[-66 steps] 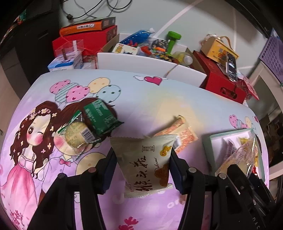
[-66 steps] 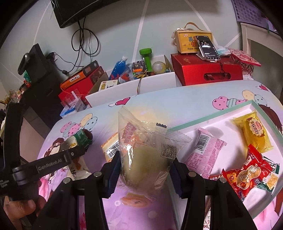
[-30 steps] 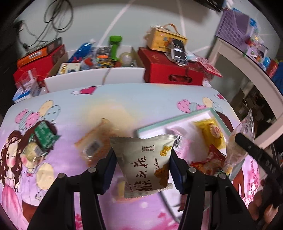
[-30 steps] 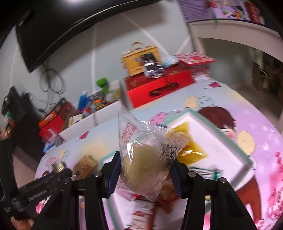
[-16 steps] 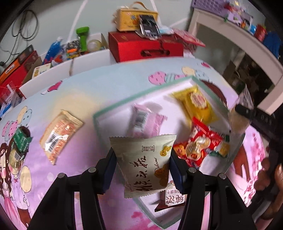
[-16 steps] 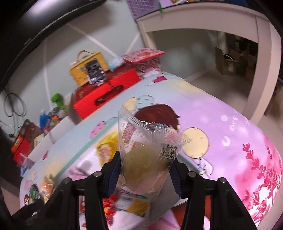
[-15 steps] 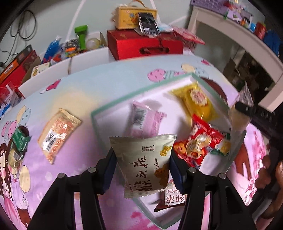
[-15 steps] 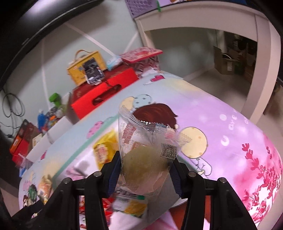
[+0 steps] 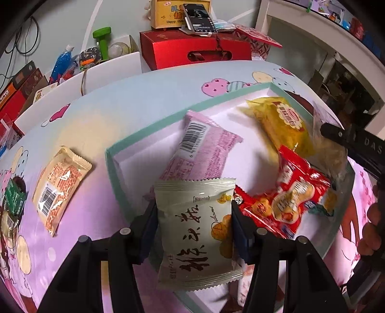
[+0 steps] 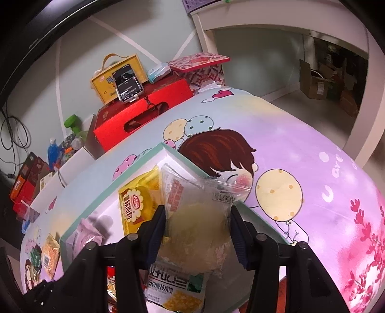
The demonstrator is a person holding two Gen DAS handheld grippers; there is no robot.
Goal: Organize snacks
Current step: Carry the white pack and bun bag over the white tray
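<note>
My left gripper [image 9: 194,224] is shut on a cream snack packet [image 9: 196,231] with black brush lettering, hanging over the near left corner of the white tray [image 9: 142,137] with a teal rim. In the tray lie a pink packet [image 9: 204,149], a yellow packet [image 9: 281,122] and a red packet [image 9: 288,199]. My right gripper [image 10: 198,226] is shut on a clear packet [image 10: 195,216] with a pale cake inside, just above the tray's [image 10: 168,150] right side, over the yellow packet [image 10: 137,204] and a green-and-white packet [image 10: 175,289].
On the cartoon-print cloth left of the tray lie an orange packet [image 9: 60,183] and green packets [image 9: 14,199]. Behind the table stand a red box [image 9: 195,51], a yellow box with a phone [image 9: 199,18] and a white bin of clutter [image 9: 96,62]. The table edge drops off at right [image 10: 336,134].
Both grippers have come down and swung toward the tray with their packets. The tray now fills the left wrist view, and the clear packet has sunk from above the table to just over the tray's contents.
</note>
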